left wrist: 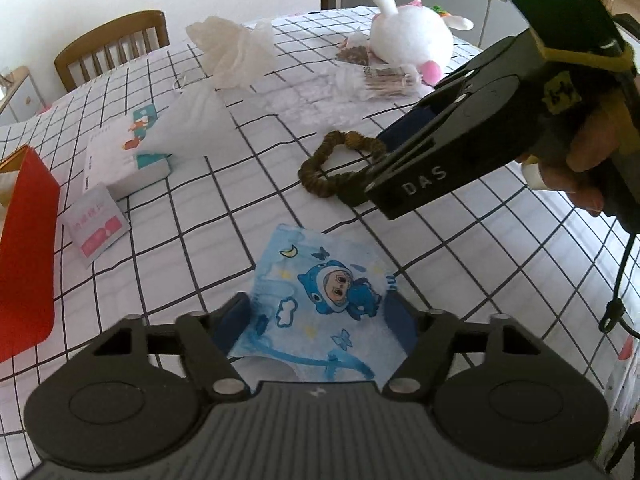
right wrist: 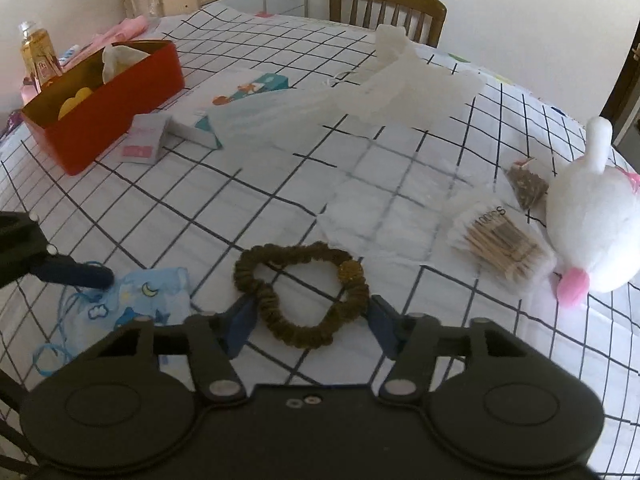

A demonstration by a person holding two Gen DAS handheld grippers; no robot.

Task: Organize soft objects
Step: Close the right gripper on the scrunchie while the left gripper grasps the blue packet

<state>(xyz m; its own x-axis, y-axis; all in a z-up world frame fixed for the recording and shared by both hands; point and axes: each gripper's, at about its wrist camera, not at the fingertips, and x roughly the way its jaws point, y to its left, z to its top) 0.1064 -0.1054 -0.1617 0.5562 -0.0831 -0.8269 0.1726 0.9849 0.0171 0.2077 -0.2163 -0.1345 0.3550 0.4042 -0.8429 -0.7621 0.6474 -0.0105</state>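
Now your right gripper (right wrist: 310, 316) is spread wide around the brown scrunchie (right wrist: 300, 300) lying flat on the checked tablecloth (right wrist: 240, 200). It looks light and squashy, so pinch one bunched side. Your left gripper (left wrist: 320, 320) straddles the blue cartoon mask (left wrist: 320, 304), jaws apart; that looks thin and limp.

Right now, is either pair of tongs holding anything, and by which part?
Nothing is gripped. The left tongs stand open around the blue cartoon pouch; the right tongs stand open around the brown scrunchie.
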